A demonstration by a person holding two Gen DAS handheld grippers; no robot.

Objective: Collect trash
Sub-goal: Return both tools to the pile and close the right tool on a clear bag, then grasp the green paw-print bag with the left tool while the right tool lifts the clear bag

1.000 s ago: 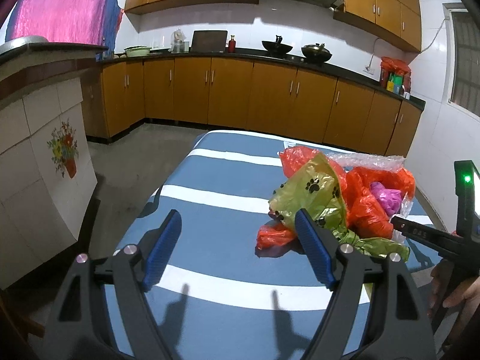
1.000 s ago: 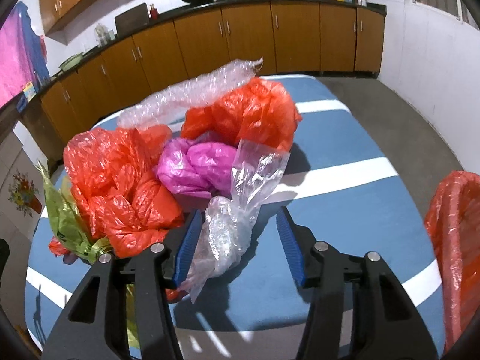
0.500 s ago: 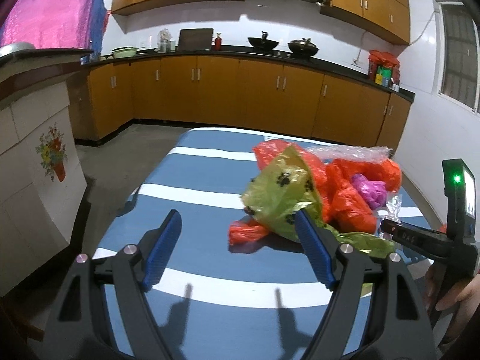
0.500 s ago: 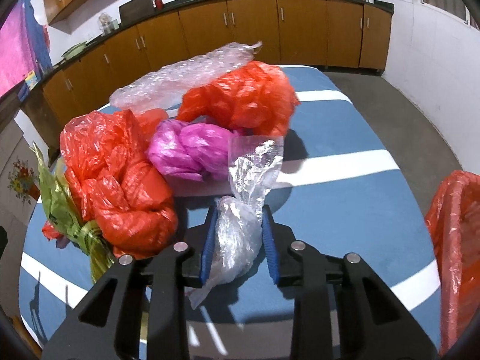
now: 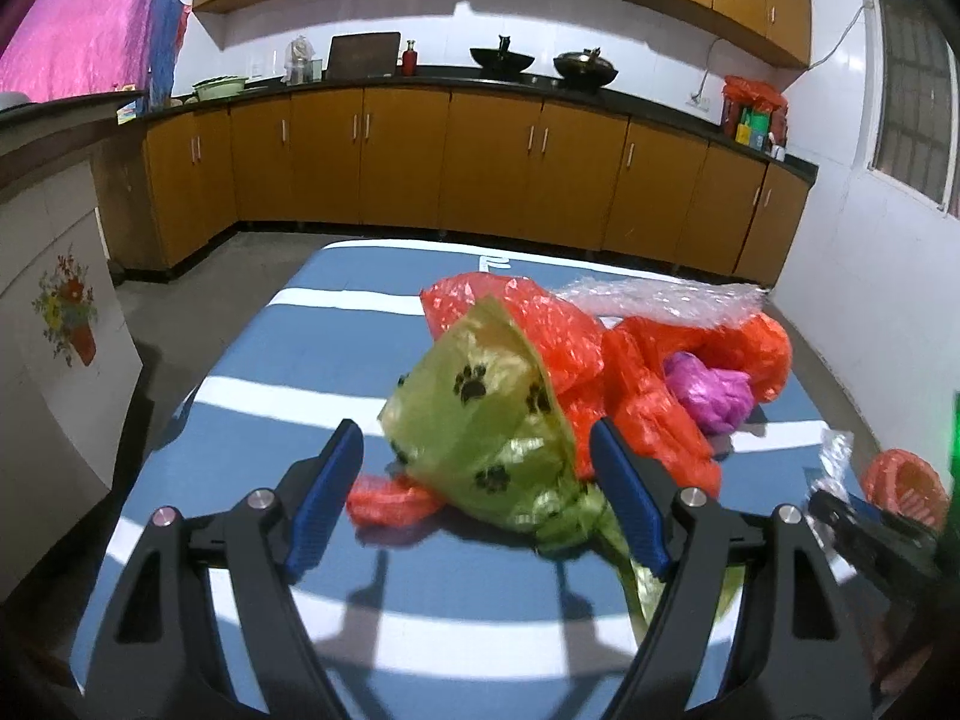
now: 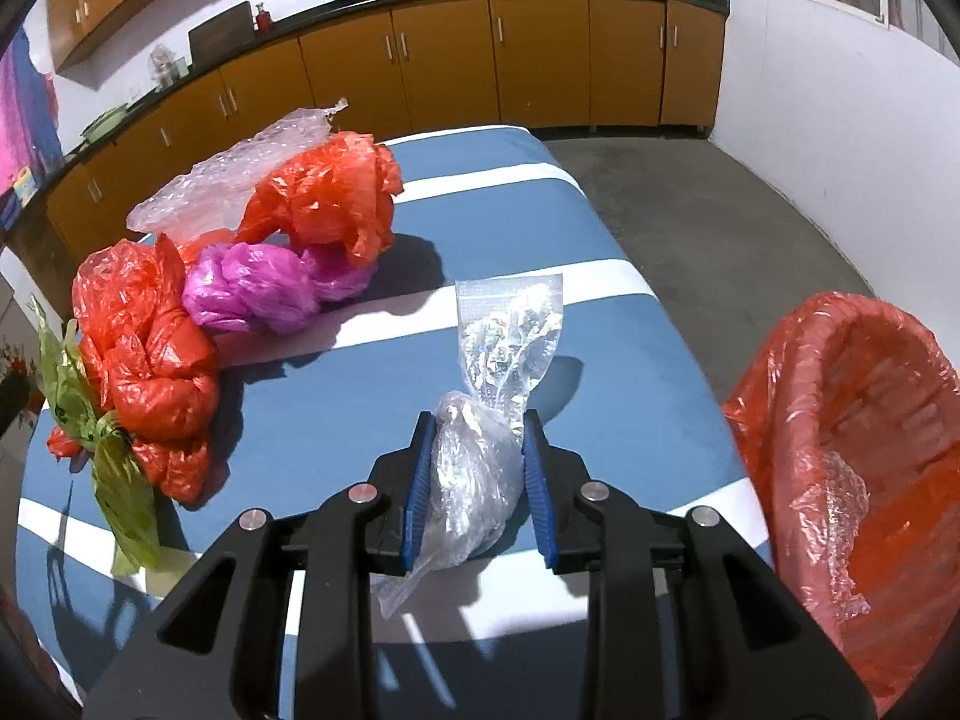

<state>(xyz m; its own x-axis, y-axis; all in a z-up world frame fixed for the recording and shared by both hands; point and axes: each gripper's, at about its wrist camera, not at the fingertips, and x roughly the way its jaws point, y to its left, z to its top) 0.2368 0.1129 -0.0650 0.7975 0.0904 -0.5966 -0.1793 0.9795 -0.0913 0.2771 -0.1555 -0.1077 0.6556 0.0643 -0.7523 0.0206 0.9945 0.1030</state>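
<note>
My right gripper is shut on a clear plastic bag and holds it above the blue striped table, apart from the pile. A basket lined with an orange bag stands to its right with a bit of clear wrap inside. My left gripper is open, its jaws either side of a green paw-print bag. Behind that lie orange bags, a purple bag and bubble wrap. The pile also shows in the right wrist view.
Brown kitchen cabinets with a dark counter run along the back wall. A tiled counter with a flower decal stands left of the table. Concrete floor lies right of the table, bounded by a white wall.
My right gripper closed on the clear bag and carried it right, away from the pile toward the basket. My left gripper moved in until its jaws flank the green bag.
</note>
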